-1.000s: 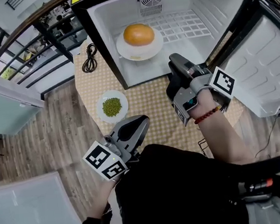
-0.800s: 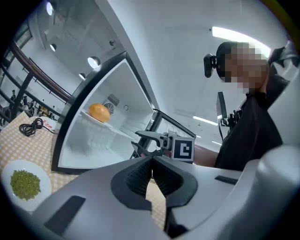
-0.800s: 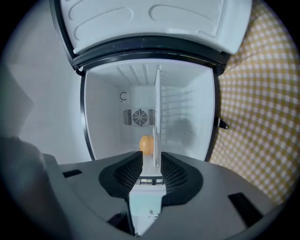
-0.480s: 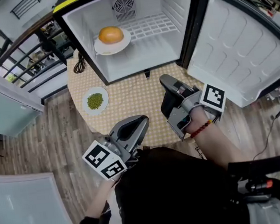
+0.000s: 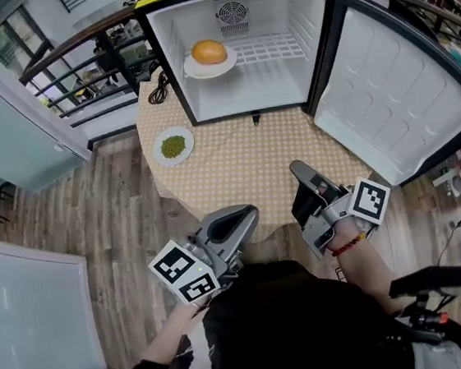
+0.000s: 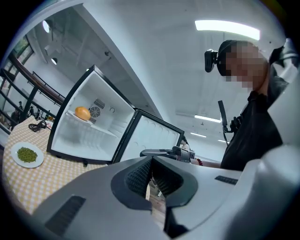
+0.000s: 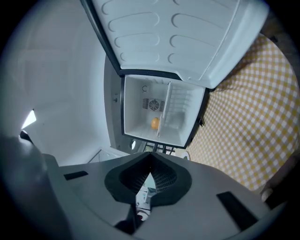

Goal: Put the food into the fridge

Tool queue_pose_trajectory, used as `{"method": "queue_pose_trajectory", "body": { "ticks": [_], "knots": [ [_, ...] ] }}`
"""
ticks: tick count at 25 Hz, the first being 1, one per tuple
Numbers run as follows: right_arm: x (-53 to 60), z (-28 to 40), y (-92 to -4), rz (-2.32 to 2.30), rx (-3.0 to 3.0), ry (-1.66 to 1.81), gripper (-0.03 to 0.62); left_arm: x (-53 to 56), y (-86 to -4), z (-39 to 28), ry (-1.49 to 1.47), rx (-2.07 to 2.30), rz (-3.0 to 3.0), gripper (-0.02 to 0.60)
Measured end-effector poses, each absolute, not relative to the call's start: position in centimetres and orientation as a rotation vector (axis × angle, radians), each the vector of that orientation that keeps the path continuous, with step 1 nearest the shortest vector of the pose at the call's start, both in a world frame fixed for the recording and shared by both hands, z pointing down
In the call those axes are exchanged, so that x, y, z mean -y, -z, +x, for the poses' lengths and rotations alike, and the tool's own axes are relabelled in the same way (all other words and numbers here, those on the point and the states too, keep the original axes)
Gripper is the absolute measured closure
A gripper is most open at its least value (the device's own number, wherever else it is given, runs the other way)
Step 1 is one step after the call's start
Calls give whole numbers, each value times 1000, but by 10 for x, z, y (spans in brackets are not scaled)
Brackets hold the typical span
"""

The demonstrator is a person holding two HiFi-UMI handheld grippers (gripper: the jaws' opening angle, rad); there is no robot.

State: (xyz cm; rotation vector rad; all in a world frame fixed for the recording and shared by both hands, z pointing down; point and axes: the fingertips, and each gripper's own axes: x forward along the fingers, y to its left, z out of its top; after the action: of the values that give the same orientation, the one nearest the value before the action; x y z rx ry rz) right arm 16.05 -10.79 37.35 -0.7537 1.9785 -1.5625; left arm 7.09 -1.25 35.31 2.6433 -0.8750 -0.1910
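Between transfers: orange food already shelved in the open fridge, plate of peas still on the table; left gripper and right gripper clenched empty, the right's fingers just closed; next move likely requires reopening to grasp the plate's rim.

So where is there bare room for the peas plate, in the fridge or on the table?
In the fridge, the right part of the shelf, beside the orange on its plate, is bare, and so is the floor under it. On the table, the wide stretch before the fridge is free. The left edge is crowded, with the peas plate and cable.
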Motion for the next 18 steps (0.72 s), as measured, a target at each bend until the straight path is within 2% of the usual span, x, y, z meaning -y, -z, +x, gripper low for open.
{"method": "queue_pose_trajectory", "body": {
  "ticks": [11, 18],
  "knots": [
    [58, 149, -365, -888, -2104, 1421, 580, -23, -336, 22, 196, 908, 2636, 569],
    [41, 140, -371, -880, -2032, 1463, 580, -37, -333, -1, 206, 910, 2644, 569]
  ]
}}
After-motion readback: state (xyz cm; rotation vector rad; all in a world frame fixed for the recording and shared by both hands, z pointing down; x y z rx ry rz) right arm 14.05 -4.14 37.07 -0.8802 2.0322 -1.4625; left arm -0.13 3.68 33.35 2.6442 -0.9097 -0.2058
